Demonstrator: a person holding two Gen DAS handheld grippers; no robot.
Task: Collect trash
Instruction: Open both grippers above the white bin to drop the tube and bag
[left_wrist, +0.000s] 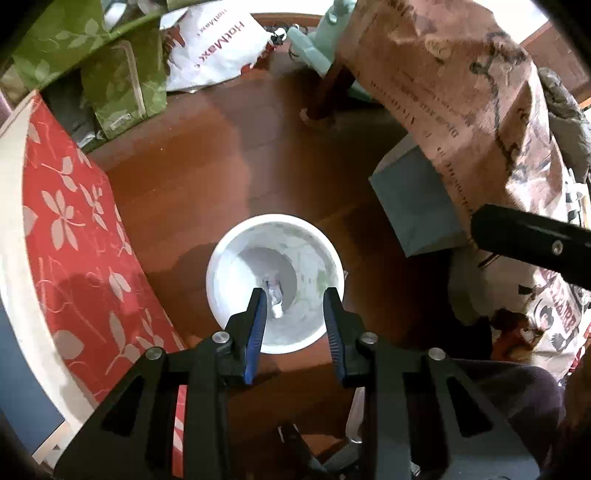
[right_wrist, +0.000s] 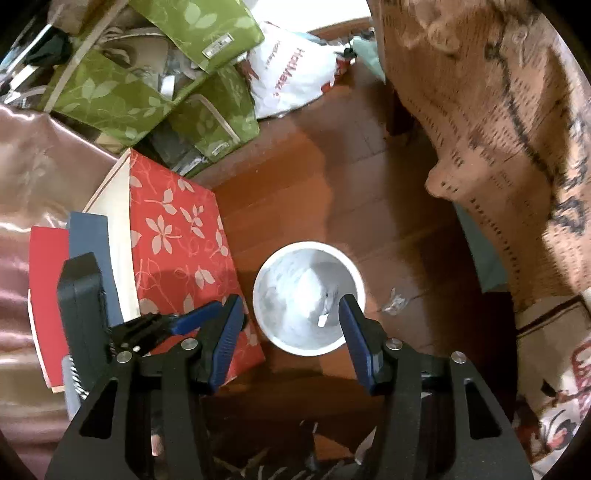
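A red floral box (right_wrist: 177, 236) is seen at left on the wooden floor (left_wrist: 229, 155). A white bin (left_wrist: 275, 282) stands at lower centre, crumpled trash (left_wrist: 274, 297) lying inside. Above it, the left gripper (left_wrist: 293, 295) and right gripper (right_wrist: 291, 306) are held partly open, nothing gripped.

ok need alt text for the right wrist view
The open right claw hangs over a white bin on a wooden floor. A small wrapper scrap lies right of the bin, a red floral box left.
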